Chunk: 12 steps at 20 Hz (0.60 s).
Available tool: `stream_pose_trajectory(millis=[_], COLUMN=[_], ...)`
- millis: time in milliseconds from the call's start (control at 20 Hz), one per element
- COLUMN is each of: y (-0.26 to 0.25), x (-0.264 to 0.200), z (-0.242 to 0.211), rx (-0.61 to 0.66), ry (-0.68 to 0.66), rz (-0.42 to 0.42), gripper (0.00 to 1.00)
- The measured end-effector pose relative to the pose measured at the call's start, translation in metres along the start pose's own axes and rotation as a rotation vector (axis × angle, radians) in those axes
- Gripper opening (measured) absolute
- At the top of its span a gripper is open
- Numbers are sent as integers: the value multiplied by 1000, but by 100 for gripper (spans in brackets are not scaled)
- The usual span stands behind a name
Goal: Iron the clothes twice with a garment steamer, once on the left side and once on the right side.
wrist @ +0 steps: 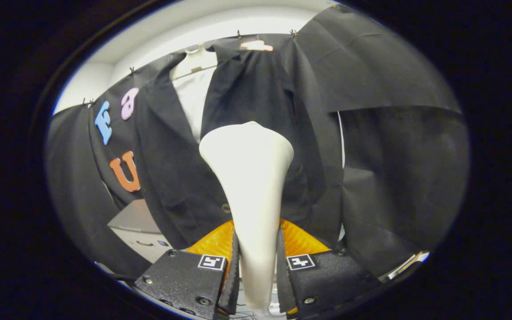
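Gripper [256,266]: both fingers pressed against the narrow handle of the steamer, one on each side, so the handle sits pinched between them. Grip looks firm; no gap shows between pads and handle.

Steamer [249,178]: pale, smooth body, slim at the handle and flaring to a broad head beyond the fingers. Held upright along the line of the fingers, head uppermost. Judged reason: clamping low on the handle leaves the head free to run over cloth. The steam face is turned away from the camera, so whether it touches the cloth cannot be told.

Jacket [176,169]: dark, hung on a pale form or hanger [194,60] straight ahead of the steamer, front open, a light lining or shirt [191,100] showing between the lapels. Hanging keeps the panels flat and reachable from the front. A button [226,207] shows low on the panel, just beside the steamer's neck.

Relation: the steamer head covers the middle of the jacket's front, at the inner edge of the panel that lies on the right of the opening; the other panel lies clear beside it. Judged stage: a pass along one front panel; which of the two passes cannot be told.

Cabinet [138,231]: grey, low, behind the jacket's hem, well apart from the steamer.
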<state>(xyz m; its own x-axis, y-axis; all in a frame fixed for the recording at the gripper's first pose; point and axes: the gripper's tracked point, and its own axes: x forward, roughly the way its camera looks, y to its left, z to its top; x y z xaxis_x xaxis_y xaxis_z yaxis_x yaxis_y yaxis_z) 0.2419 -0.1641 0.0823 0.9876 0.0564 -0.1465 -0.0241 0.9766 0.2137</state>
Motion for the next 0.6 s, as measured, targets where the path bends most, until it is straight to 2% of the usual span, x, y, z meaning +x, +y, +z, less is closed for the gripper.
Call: stream_pose_trajectory(millis=[150, 300, 450, 600], y=[-2, -2, 5, 12], x=[16, 32, 45, 61], z=[64, 109, 141, 152], rx=[-2, -3, 3, -25], ry=[-56, -88, -124, -135], rz=[51, 71, 67, 38], gripper=[37, 37, 37, 37])
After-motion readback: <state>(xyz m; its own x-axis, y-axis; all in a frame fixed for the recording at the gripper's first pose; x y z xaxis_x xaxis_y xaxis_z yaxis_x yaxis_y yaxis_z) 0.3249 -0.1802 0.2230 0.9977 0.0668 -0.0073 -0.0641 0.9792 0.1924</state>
